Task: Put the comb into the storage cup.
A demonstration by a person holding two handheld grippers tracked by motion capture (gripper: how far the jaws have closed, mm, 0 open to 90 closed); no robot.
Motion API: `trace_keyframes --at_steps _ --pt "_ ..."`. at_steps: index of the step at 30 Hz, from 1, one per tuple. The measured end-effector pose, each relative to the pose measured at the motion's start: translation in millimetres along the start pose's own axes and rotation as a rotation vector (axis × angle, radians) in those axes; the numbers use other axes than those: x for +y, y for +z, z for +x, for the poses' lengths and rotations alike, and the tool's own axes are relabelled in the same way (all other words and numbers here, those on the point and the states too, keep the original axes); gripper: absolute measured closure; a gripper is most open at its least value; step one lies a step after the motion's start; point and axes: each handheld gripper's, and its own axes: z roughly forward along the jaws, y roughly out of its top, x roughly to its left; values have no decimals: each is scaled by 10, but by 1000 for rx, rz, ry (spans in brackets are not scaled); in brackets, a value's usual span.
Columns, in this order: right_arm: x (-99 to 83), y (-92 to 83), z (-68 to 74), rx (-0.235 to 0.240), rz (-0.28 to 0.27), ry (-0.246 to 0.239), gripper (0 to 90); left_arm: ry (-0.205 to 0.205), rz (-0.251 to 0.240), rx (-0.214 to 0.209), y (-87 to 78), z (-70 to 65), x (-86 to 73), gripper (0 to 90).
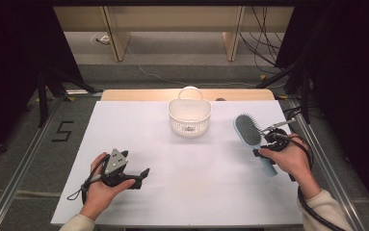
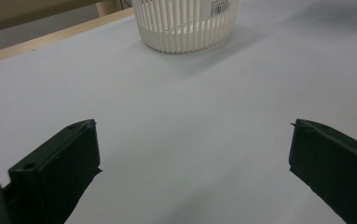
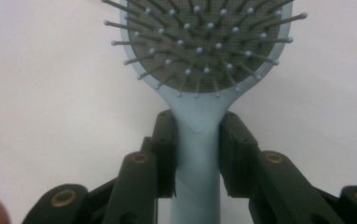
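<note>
Two grippers are seen, one in each hand. By the right gripper a single light-blue hairbrush is pinched: in the right gripper view both black jaws are pressed flat against the sides of the brush's neck, just below the oval head, and the handle passes down between them. The bristled pad is turned toward that camera. The left gripper is held spread wide, nothing being between its jaws; bare table surface is seen in the gap.

Ordered by size, one white table is counted first, with a wooden edge along its far side. One white slatted basket follows, standing upright at the far middle of the table, its handle raised at the back and a small barcode label borne on its wall. Next comes the one hairbrush, then the two grippers.

In the high view, the hairbrush is found at the right side of the table, to the right of the basket and apart from it. Its head is pointed away from the person and its handle end is projected toward the person past the right hand. The left hand is rested with its gripper near the front left of the table, well apart from brush and basket alike.
</note>
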Motion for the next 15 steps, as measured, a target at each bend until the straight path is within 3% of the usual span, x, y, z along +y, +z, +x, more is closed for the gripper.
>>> trace_keyframes --at_steps 15 --pt "12 -38 -25 -13 -83 12 708 1 -1 3 1 1 2 13"
